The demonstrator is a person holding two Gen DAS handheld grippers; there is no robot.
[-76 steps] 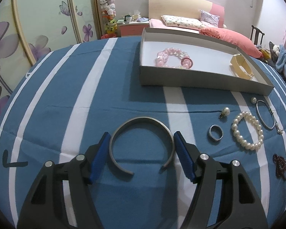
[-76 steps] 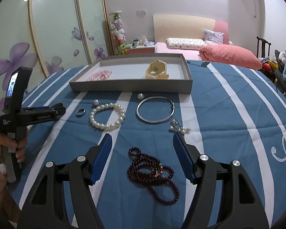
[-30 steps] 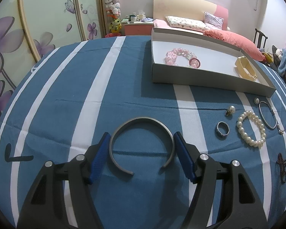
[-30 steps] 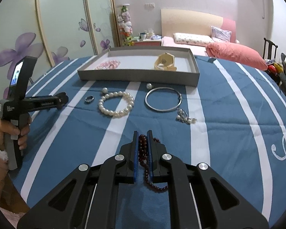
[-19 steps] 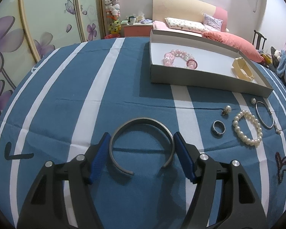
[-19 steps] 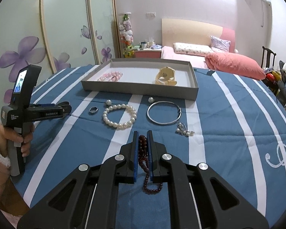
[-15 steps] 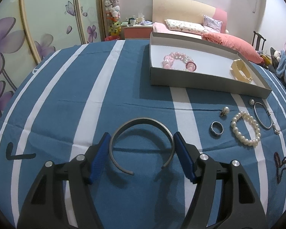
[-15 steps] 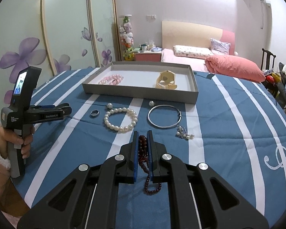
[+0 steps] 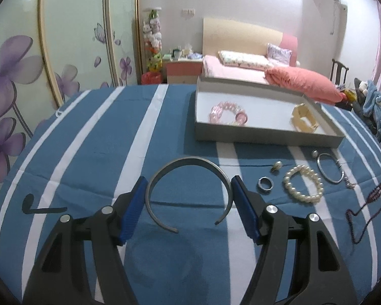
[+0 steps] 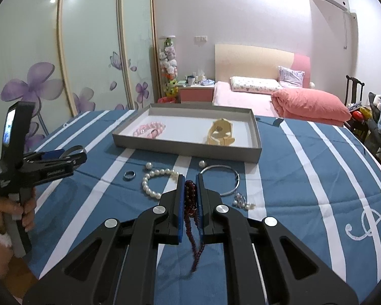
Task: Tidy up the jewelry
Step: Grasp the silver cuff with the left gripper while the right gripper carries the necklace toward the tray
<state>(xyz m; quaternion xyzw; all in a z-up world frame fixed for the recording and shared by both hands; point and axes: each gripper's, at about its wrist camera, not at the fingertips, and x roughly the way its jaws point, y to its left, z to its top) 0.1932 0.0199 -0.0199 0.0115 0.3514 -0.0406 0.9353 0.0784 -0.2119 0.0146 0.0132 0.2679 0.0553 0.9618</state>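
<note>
My left gripper (image 9: 188, 184) is shut on a grey open cuff bangle (image 9: 188, 159), held just above the blue striped cloth. My right gripper (image 10: 190, 178) is shut on a dark red bead necklace (image 10: 190, 198), whose strands hang down below the jaws. Ahead stands the grey tray (image 10: 185, 150) with a pink bead bracelet (image 10: 149, 129) and a cream bangle (image 10: 221, 133) inside. In front of it on the cloth lie a pearl bracelet (image 10: 146, 185), a ring (image 10: 125, 176) and a silver bangle (image 10: 238, 181).
Pearl earrings (image 10: 148, 165) and a drop earring (image 10: 243, 203) lie loose near the tray. A hand (image 10: 2, 211) grips the left gripper's handle at the table's left edge. A bed, chair and wardrobe doors stand beyond the round table.
The right gripper's open jaws closed on the red necklace and lifted it, so it now hangs. The left gripper rose with the cuff still between its pads.
</note>
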